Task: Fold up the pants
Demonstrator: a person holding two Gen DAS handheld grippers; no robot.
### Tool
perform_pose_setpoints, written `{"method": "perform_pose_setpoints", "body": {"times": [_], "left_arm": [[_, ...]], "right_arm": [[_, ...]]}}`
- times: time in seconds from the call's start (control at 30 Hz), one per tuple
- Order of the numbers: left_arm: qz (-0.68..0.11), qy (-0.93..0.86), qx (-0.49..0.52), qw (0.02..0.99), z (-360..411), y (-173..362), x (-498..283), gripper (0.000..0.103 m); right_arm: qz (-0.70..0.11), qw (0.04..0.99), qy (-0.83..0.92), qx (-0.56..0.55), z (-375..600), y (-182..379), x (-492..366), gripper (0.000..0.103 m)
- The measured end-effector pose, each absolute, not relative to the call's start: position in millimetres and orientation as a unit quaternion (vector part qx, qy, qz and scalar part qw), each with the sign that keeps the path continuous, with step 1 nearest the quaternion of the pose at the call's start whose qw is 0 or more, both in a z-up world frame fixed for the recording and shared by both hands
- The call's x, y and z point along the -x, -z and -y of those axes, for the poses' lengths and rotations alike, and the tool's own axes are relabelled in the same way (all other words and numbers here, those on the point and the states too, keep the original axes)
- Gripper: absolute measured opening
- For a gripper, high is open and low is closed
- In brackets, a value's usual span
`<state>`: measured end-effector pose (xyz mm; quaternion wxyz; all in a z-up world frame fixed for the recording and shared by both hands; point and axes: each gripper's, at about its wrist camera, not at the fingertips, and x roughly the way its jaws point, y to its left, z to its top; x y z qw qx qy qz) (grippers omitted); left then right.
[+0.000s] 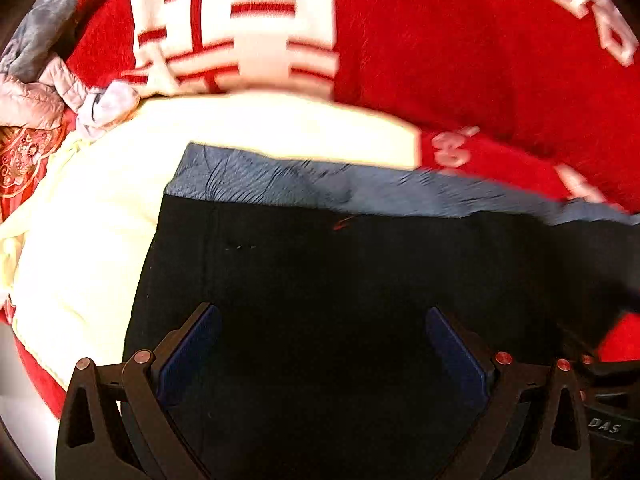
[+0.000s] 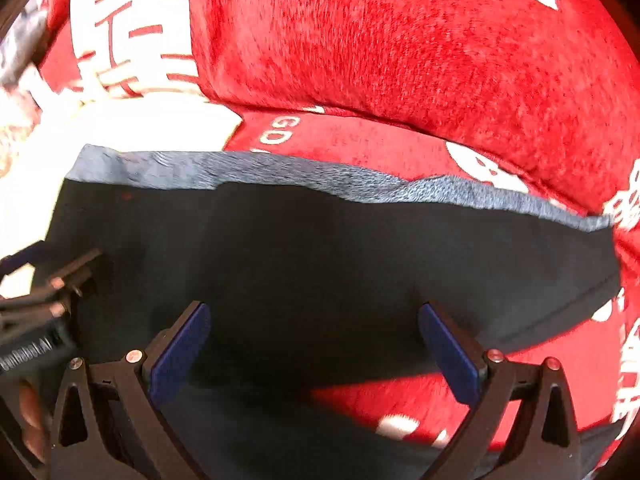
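Observation:
Dark navy pants (image 1: pixel 328 280) lie on a red blanket, with a lighter blue-grey fleecy lining band (image 1: pixel 320 184) along their far edge. My left gripper (image 1: pixel 322 320) is open just above the dark fabric, holding nothing. In the right wrist view the pants (image 2: pixel 320 264) span the frame, their lining band (image 2: pixel 360 184) at the far edge. My right gripper (image 2: pixel 314 316) is open over the near part of the pants, empty. The left gripper (image 2: pixel 40 312) shows at the left edge of the right wrist view.
A red blanket with white lettering (image 2: pixel 400 60) covers the surface behind and to the right. A pale yellow garment (image 1: pixel 100 220) lies under the pants' left side. A pink quilted garment (image 1: pixel 36 96) and grey cloth (image 1: pixel 40 32) sit at far left.

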<state>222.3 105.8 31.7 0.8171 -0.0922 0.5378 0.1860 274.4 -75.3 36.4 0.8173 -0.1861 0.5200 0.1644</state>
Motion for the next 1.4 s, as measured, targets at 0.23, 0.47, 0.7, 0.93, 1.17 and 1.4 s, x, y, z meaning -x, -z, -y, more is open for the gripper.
{"method": "perform_pose_setpoints", "body": {"times": [0.23, 0.47, 0.7, 0.93, 1.17, 1.4], "left_arm": [[-0.545, -0.196, 0.103, 0.808, -127.0, -19.6, -217.9, 0.103], [-0.550, -0.187, 0.104, 0.807, -125.2, -15.6, -215.2, 0.103], [-0.554, -0.174, 0.105, 0.807, -133.8, -12.8, -227.7, 0.103], [-0.554, -0.175, 0.100, 0.808, -129.0, -13.0, -225.4, 0.103], [-0.552, -0.169, 0.138, 0.805, -134.3, -22.3, -218.6, 0.103], [-0.519, -0.133, 0.256, 0.804, -155.5, -60.3, -210.4, 0.103]], "right_arm": [[-0.507, 0.843, -0.122, 0.134, 127.8, -50.4, -310.2, 0.103], [-0.484, 0.744, -0.402, 0.223, 42.8, -44.1, -342.7, 0.103], [-0.525, 0.625, -0.502, 0.285, -11.5, 1.9, -375.6, 0.103], [-0.499, 0.580, -0.560, 0.320, -35.5, -8.0, -347.6, 0.032], [-0.436, 0.620, -0.540, 0.366, -27.6, -33.8, -299.8, 0.014], [-0.362, 0.677, -0.520, 0.373, 2.3, -61.8, -256.8, 0.012]]}}
